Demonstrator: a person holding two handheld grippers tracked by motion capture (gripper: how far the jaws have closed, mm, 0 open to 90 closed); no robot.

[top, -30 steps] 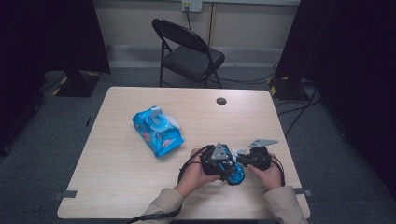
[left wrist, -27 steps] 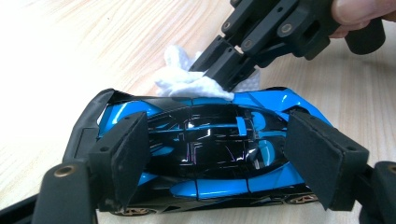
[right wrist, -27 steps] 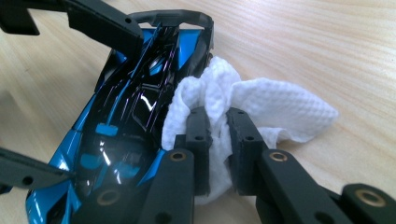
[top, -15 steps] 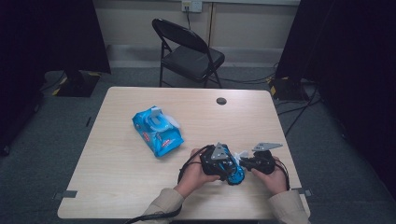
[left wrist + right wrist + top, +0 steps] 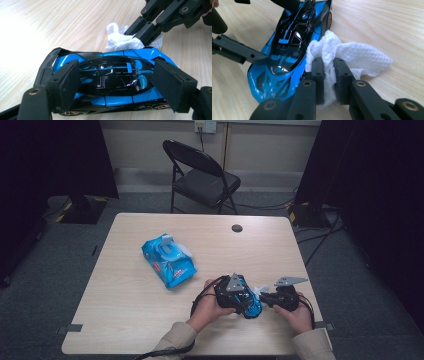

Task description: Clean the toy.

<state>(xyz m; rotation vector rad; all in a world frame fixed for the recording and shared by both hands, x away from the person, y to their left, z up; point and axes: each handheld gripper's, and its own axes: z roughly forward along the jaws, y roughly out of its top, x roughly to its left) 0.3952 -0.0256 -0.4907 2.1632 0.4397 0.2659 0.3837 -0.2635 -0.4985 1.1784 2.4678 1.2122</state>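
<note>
The table [image 5: 150,320] carries a blue wipes packet [image 5: 168,259] left of centre, well apart from the work at the near right edge. There the left gripper [image 5: 115,85] clamps a blue-and-black toy car [image 5: 110,82] across its body, pads pressed on both flanks, the car resting on the wood. The right gripper [image 5: 329,75] is pinched tight on a bunched white wipe [image 5: 352,57], which touches the car's side by the nose. Against the frames of a second ago almost nothing has shifted — the right hand has edged slightly along the car while the left holds steady — so I judge the wiping to be mid-course, small strokes with more bodywork left.
</note>
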